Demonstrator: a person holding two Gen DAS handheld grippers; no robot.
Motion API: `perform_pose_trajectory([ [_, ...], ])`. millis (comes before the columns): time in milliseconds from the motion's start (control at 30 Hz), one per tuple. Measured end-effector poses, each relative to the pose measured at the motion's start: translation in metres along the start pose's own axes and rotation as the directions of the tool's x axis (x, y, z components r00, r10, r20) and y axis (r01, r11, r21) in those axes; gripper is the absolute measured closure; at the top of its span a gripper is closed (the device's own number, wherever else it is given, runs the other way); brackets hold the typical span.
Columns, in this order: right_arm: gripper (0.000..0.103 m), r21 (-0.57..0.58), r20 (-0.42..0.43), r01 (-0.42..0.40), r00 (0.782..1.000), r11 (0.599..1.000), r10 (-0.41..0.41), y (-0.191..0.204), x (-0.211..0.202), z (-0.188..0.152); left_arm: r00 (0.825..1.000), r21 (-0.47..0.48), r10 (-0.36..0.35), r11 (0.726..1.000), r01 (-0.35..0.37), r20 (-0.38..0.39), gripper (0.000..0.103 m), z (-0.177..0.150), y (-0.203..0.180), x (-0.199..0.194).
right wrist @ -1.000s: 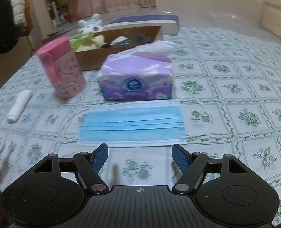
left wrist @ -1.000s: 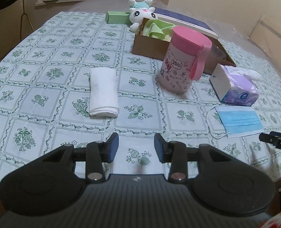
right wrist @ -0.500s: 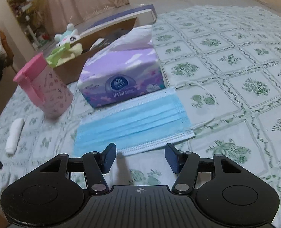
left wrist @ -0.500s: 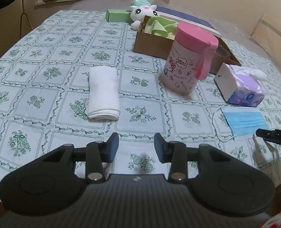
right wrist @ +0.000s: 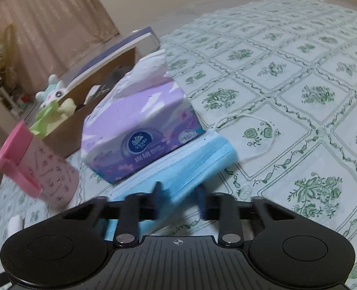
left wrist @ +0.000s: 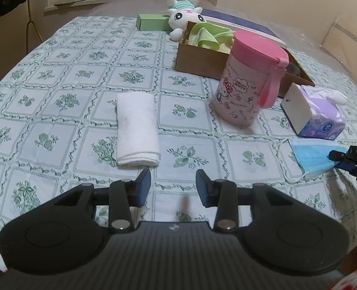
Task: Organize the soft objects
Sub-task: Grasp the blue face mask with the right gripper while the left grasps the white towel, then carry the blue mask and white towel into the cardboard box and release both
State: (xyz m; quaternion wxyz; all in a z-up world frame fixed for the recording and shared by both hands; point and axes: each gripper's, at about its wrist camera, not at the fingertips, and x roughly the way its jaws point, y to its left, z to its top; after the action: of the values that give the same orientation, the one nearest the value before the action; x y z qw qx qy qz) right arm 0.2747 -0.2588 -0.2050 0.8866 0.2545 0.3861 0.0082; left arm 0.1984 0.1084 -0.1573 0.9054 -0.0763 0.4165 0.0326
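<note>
A blue face mask [right wrist: 190,166] lies on the flowered tablecloth in front of a purple tissue pack [right wrist: 139,125]. My right gripper [right wrist: 178,193] is tilted, and its blurred jaws are closing on the mask's near edge, which bunches up between them. In the left wrist view the right gripper [left wrist: 338,161] pinches the mask [left wrist: 311,154] at the far right. A folded white towel [left wrist: 136,128] lies just ahead of my left gripper [left wrist: 173,186], which hovers partly open and holds nothing.
A pink-lidded cup [left wrist: 248,82] stands between the towel and the tissue pack [left wrist: 316,116]. Behind it a cardboard box [left wrist: 197,60] holds a green cloth [left wrist: 207,36]. A white plush toy [left wrist: 185,14] and a small green box [left wrist: 152,21] sit further back.
My right gripper rolled, moved up to the mask and narrowed its jaws around the near edge, which now bunches up. My left gripper crept a little closer to the towel, its opening unchanged.
</note>
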Motion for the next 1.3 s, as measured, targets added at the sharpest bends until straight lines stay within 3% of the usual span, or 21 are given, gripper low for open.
perform_pose_trajectory([
  [33,0.095,0.014,0.001,-0.006,1.0,1.0,0.006,-0.001,0.001,0.001,1.0,0.003,0.003,1.0,-0.003,0.003,0.066,0.001,0.001,0.001],
  [133,0.101,0.042,0.0,-0.021,1.0,0.999,0.021,-0.006,0.001,0.001,1.0,0.011,0.004,1.0,-0.004,0.011,0.066,0.004,0.003,0.002],
  [300,0.102,0.004,0.039,-0.024,0.999,1.0,0.024,-0.009,-0.011,0.005,1.0,0.011,0.02,1.0,-0.02,0.017,0.063,0.011,0.011,0.007],
  [567,0.102,-0.171,0.122,-0.002,0.992,0.985,0.023,-0.007,-0.038,0.014,0.998,0.01,0.06,0.998,-0.06,0.008,0.047,0.028,0.026,0.024],
  [833,0.102,-0.169,0.145,-0.005,0.989,0.986,0.03,-0.017,-0.043,0.027,0.994,0.025,0.103,0.994,-0.102,-0.033,0.047,0.039,0.028,0.053],
  [1067,0.102,-0.165,0.169,-0.006,0.985,0.986,0.034,-0.028,-0.053,0.038,0.994,0.044,0.103,0.994,-0.101,-0.045,0.05,0.039,0.029,0.067],
  [1300,0.102,-0.208,0.159,-0.043,0.984,0.977,0.077,-0.029,-0.061,0.047,0.997,0.066,0.068,0.996,-0.065,-0.036,0.068,0.036,0.029,0.07],
])
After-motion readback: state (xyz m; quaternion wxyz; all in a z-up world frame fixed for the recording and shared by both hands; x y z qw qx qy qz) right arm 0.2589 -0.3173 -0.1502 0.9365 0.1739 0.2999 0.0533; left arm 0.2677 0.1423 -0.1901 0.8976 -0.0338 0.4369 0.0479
